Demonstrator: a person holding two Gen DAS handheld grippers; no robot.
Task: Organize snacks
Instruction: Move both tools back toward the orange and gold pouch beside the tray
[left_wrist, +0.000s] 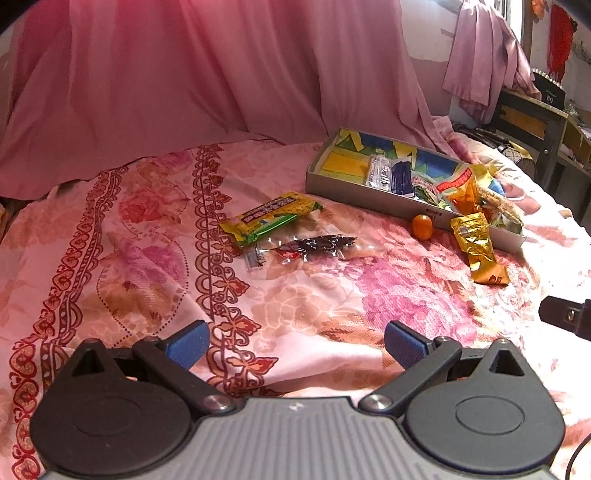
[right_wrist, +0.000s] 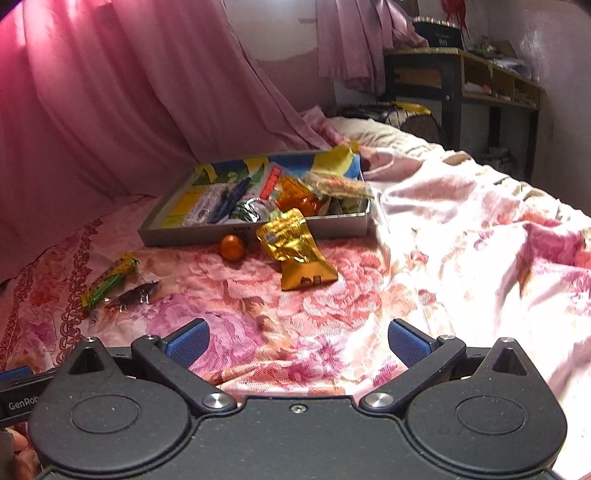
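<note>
A grey box with a bright printed lining lies on the floral bedsheet and holds several snack packets. Against its front wall leans a gold packet, with a small orange fruit beside it. Left of these lie a yellow-green bar and a dark clear-wrapped snack. My left gripper is open above the sheet, well short of the snacks. My right gripper is also open and holds nothing; the gold packet lies ahead of it.
A pink curtain hangs behind the bed. A dark shelf unit with clutter stands at the far right beyond the bed. The other gripper's tip shows at the right edge of the left wrist view. Rumpled sheet spreads to the right.
</note>
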